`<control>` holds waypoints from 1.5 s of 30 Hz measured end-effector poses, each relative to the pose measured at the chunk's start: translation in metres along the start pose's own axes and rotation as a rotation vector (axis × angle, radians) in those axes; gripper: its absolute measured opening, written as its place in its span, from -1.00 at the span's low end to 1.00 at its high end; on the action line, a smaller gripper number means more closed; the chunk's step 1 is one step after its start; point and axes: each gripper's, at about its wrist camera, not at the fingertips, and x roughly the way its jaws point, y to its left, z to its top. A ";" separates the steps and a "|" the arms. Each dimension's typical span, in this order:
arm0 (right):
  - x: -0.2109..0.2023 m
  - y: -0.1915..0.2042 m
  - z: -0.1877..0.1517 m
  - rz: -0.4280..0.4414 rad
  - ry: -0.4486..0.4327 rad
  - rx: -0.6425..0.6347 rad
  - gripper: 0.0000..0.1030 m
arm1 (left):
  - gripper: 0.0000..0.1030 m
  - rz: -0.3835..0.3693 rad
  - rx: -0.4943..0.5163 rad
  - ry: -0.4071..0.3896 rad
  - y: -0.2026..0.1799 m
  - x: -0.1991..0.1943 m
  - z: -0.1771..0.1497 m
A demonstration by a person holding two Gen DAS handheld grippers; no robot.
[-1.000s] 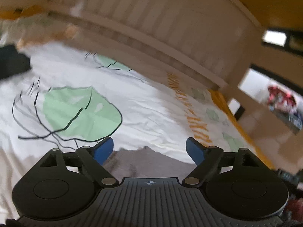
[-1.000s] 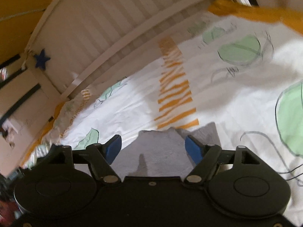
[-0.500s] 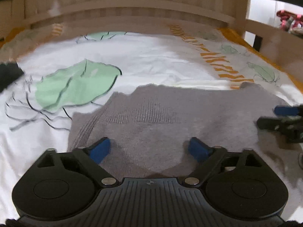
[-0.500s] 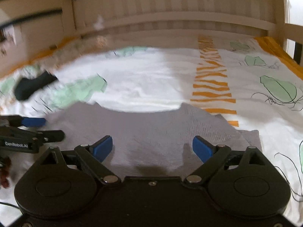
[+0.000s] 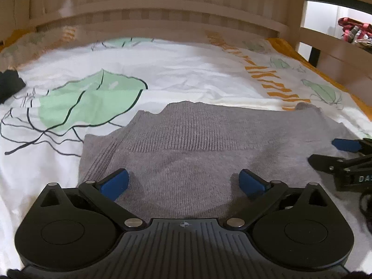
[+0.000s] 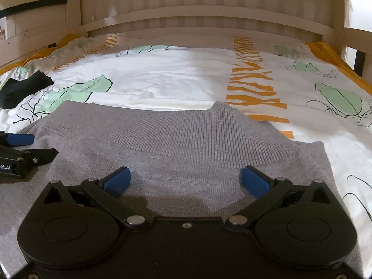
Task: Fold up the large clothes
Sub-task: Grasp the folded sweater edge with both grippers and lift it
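We see the grey sweater (image 5: 186, 144) lying flat on the bed sheet (image 6: 174, 74). Left gripper (image 5: 183, 182) & right gripper (image 6: 186, 180) sit low over it, both w/ jaws spread wide, holding nothing.

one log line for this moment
left gripper open | right gripper open | grey sweater flat on bed sheet, ungrasped

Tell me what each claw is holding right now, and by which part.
Nothing: left claw and right claw are open over the gray sweater.

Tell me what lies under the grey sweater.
The grey sweater lies on a white leaf-print bed cover, visible all around it. Anything hidden beneath the knit cannot be seen.
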 end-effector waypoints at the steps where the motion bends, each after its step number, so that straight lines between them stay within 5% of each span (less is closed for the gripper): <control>1: -0.001 -0.001 0.002 0.008 0.008 0.002 0.99 | 0.99 -0.005 -0.006 0.015 0.002 -0.004 0.001; 4: -0.014 -0.005 0.008 0.037 0.041 0.008 0.98 | 0.99 -0.018 -0.017 0.028 0.008 -0.031 -0.003; 8: -0.066 -0.015 0.000 0.077 -0.030 0.064 0.98 | 0.99 -0.046 -0.075 0.015 0.024 -0.075 -0.024; 18: -0.165 -0.066 -0.061 0.044 -0.041 0.433 0.99 | 0.99 -0.058 -0.282 0.080 0.054 -0.116 -0.074; 24: -0.148 -0.091 -0.090 0.089 0.050 0.638 1.00 | 0.99 -0.105 -0.330 0.095 0.054 -0.095 -0.069; 32: -0.118 -0.114 -0.092 0.218 -0.024 0.798 1.00 | 0.99 -0.118 -0.418 0.083 0.059 -0.067 -0.059; 39: -0.094 -0.111 -0.080 0.245 -0.051 0.760 1.00 | 0.98 -0.144 -0.488 0.050 0.066 -0.054 -0.052; 41: -0.093 -0.106 -0.078 0.244 -0.049 0.728 0.99 | 0.83 -0.161 -0.517 0.036 0.069 -0.055 -0.053; 42: -0.095 -0.106 -0.081 0.244 -0.048 0.714 0.96 | 0.50 -0.157 -0.532 0.028 0.071 -0.056 -0.053; 43: -0.095 -0.105 -0.081 0.245 -0.041 0.707 0.65 | 0.13 -0.146 -0.539 0.032 0.072 -0.058 -0.053; 44: -0.094 -0.105 -0.081 0.252 -0.026 0.716 0.00 | -0.10 -0.130 -0.542 0.040 0.073 -0.059 -0.053; 45: -0.090 -0.107 -0.083 0.255 0.004 0.747 -0.31 | -0.50 -0.126 -0.547 0.053 0.074 -0.059 -0.053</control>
